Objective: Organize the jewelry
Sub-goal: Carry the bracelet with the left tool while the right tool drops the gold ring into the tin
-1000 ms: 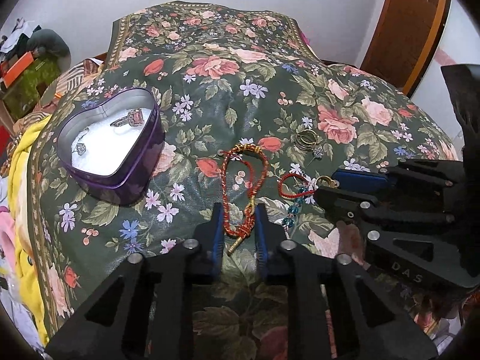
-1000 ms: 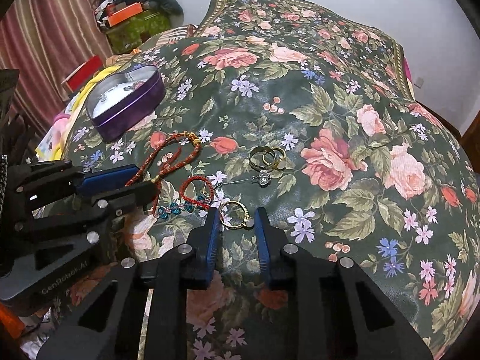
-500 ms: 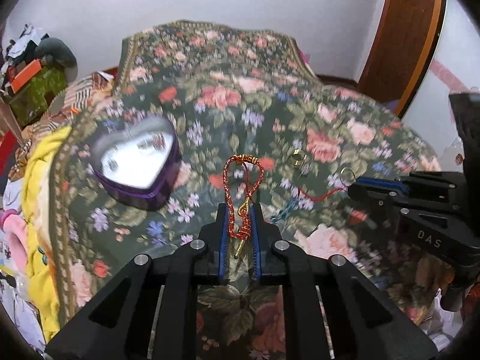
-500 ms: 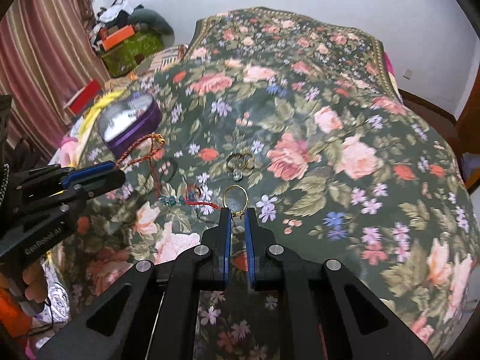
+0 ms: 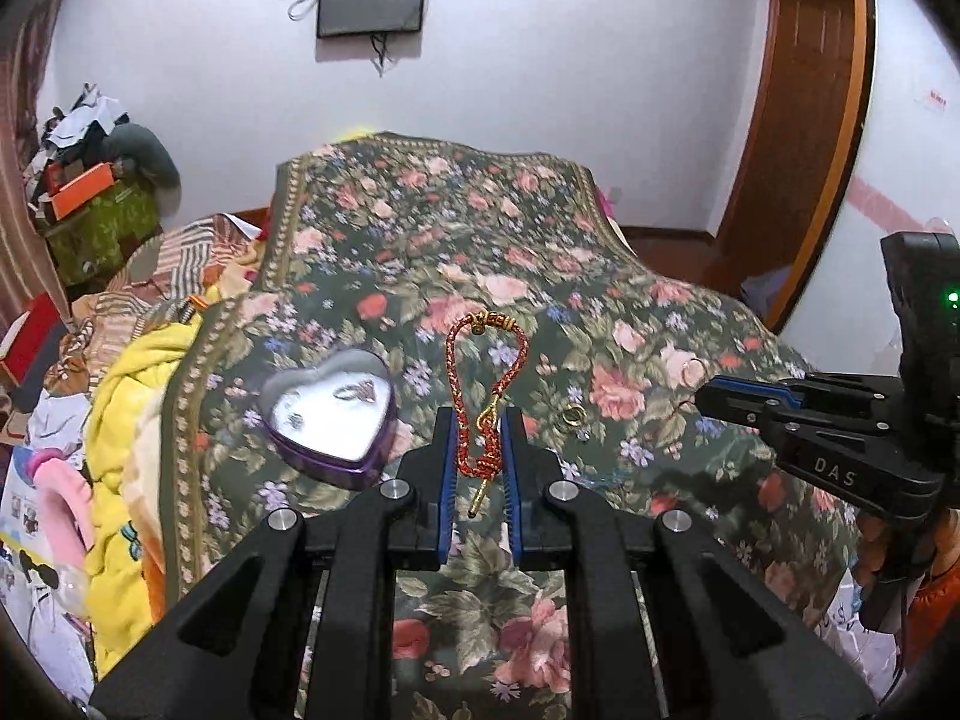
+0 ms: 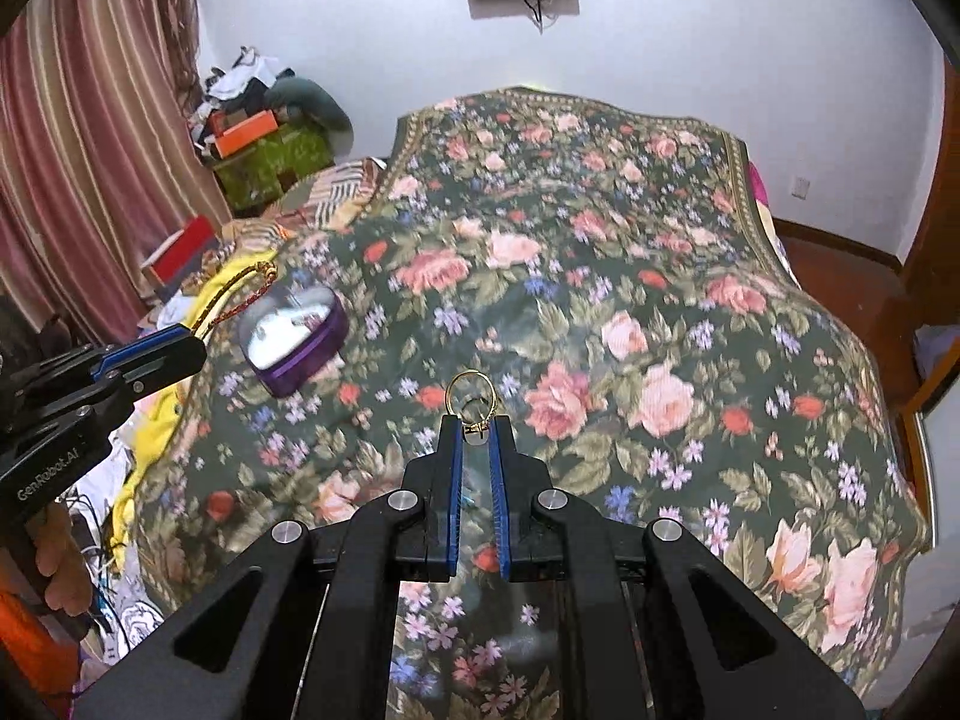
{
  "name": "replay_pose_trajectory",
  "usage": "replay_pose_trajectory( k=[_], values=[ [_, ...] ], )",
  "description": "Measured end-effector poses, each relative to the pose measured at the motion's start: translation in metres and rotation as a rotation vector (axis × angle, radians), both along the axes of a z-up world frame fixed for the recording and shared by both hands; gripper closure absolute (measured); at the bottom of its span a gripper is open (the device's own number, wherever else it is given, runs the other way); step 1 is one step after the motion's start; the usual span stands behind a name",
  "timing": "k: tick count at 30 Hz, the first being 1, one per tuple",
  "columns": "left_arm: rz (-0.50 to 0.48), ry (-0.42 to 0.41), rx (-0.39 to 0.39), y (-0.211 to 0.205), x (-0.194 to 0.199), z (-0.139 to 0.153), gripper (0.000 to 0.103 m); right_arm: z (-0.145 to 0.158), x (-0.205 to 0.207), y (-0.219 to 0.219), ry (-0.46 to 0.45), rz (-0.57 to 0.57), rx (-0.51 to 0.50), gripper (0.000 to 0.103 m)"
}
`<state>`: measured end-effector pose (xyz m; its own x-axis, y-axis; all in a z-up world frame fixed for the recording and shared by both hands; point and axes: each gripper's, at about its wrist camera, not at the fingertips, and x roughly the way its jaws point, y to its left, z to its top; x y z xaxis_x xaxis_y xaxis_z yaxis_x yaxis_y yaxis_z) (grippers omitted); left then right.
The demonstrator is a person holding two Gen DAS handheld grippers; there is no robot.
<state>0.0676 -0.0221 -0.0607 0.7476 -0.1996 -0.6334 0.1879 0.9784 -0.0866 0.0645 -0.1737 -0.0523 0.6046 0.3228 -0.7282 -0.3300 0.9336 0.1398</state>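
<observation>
Bed [image 5: 600,324] covered by a dark green spread printed with pink roses and small blue and lilac flowers, with a pale patterned border along its edges. Lying directly on the spread: a purple heart-shaped tin [image 5: 331,414] with a white lining, open, near the left edge, holding small silver pieces; a pair of gold-coloured rings [image 5: 573,415] well apart from the tin, toward the middle.
</observation>
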Motion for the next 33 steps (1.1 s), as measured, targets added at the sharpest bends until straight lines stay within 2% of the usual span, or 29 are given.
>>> replay_pose_trajectory(
  k=[7,20,33],
  values=[
    [0.057,-0.022,-0.011,0.023,-0.003,0.006,0.090,0.012,0.000,0.017,-0.035,0.042,0.007,0.095],
    [0.161,-0.006,-0.033,0.074,0.010,-0.006,0.090,0.013,0.015,0.083,-0.041,0.177,0.018,0.095],
    [0.175,0.016,-0.055,0.093,0.037,-0.018,0.090,-0.002,0.040,0.134,-0.004,0.268,0.043,0.095]
  ],
)
